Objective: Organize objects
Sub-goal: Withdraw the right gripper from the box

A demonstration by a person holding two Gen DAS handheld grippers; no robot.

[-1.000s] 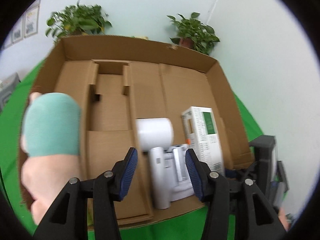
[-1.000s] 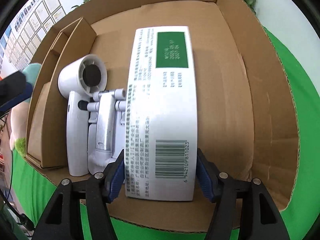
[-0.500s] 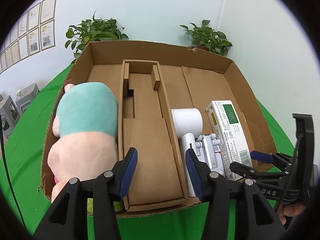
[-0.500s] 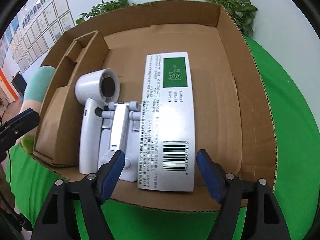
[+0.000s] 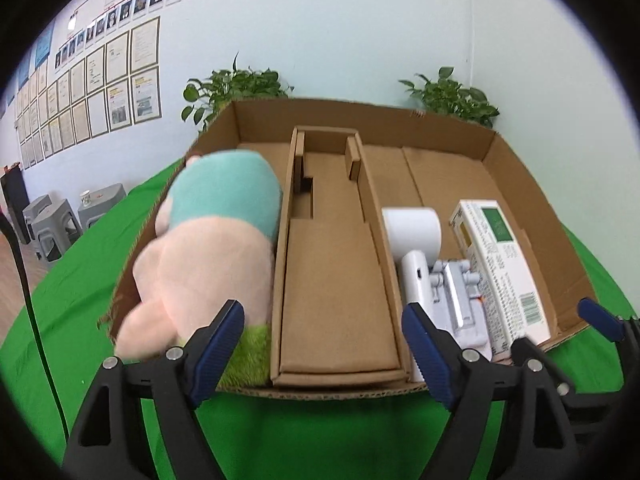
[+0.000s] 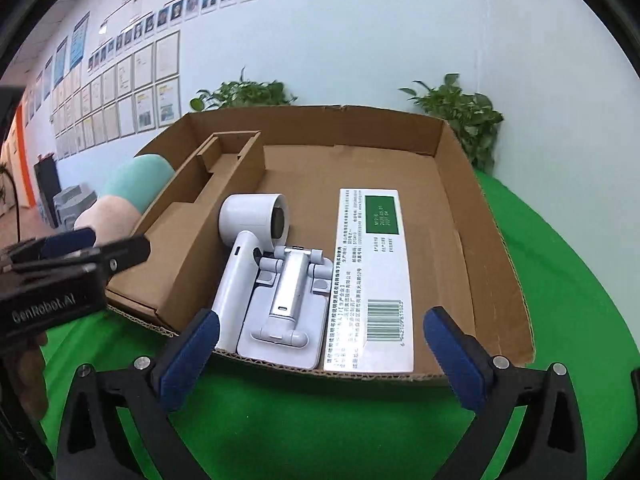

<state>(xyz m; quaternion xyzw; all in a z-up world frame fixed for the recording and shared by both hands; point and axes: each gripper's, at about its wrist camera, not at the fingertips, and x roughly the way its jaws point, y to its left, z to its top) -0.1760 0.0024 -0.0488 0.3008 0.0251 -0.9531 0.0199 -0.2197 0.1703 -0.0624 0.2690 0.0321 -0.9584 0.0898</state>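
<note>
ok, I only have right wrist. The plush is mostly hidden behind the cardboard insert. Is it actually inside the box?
Observer: Yes. On left wrist the plush lies in the left compartment of the box, against the wall of the insert.
Operator: Left gripper holding it?
Observer: No. Left gripper jaws are opening with nothing gripped; both blue pads are bare.
Operator: Anything at its near end?
Observer: A green fuzzy patch, right at the box's front edge.
</note>
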